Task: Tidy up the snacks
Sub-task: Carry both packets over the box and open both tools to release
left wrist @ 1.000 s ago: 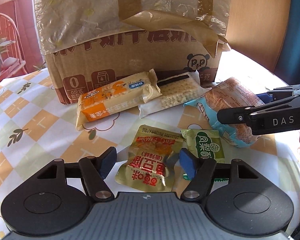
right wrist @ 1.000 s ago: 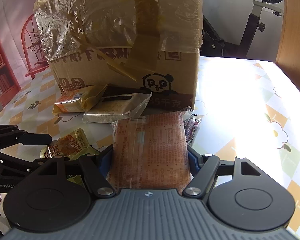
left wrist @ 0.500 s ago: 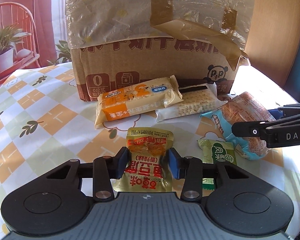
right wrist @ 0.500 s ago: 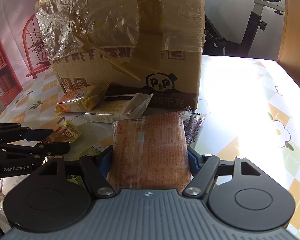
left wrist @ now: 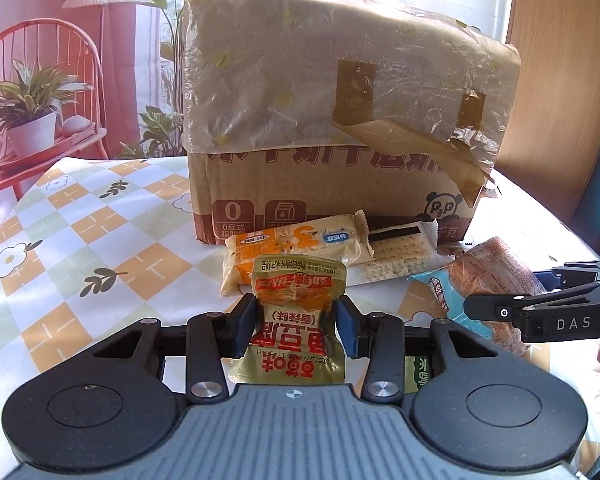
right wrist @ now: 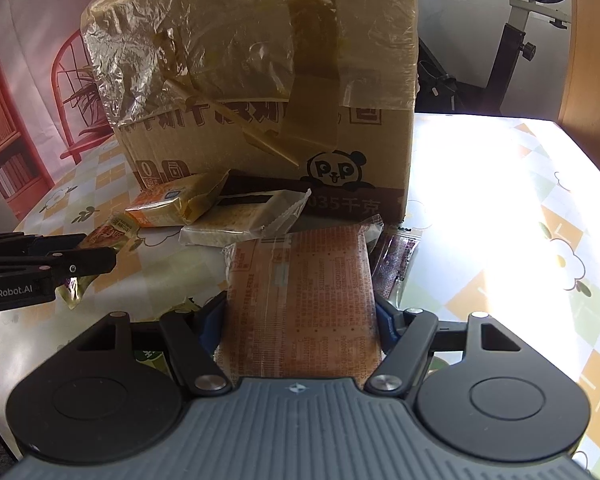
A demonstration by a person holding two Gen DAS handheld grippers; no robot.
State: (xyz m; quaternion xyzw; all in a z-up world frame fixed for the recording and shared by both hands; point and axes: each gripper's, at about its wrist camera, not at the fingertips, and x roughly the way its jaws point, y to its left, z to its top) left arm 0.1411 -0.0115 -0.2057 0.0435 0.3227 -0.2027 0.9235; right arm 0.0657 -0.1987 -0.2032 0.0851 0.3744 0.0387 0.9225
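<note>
My left gripper (left wrist: 296, 322) is shut on a gold snack pouch with red lettering (left wrist: 298, 320) and holds it a little above the tablecloth. My right gripper (right wrist: 300, 322) is shut on a wide clear-wrapped brown cake pack (right wrist: 300, 300); the same cake pack (left wrist: 496, 272) shows at the right of the left wrist view. An orange-and-cream cracker pack (left wrist: 296, 248) and a white cracker pack (left wrist: 396, 260) lie against the foot of a tall cardboard box (left wrist: 340, 140) covered with plastic film.
A green sachet (left wrist: 418, 372) lies under my left gripper's right side. A dark purple sachet (right wrist: 396, 256) rests right of the cake pack. The checked tablecloth (left wrist: 80, 256) spreads left. A red chair with a potted plant (left wrist: 32, 120) stands beyond the table's left edge.
My left gripper's jaws closed on the gold pouch and lifted it off the cloth, and the view tilted up toward the box. My right gripper kept still with the cake pack.
</note>
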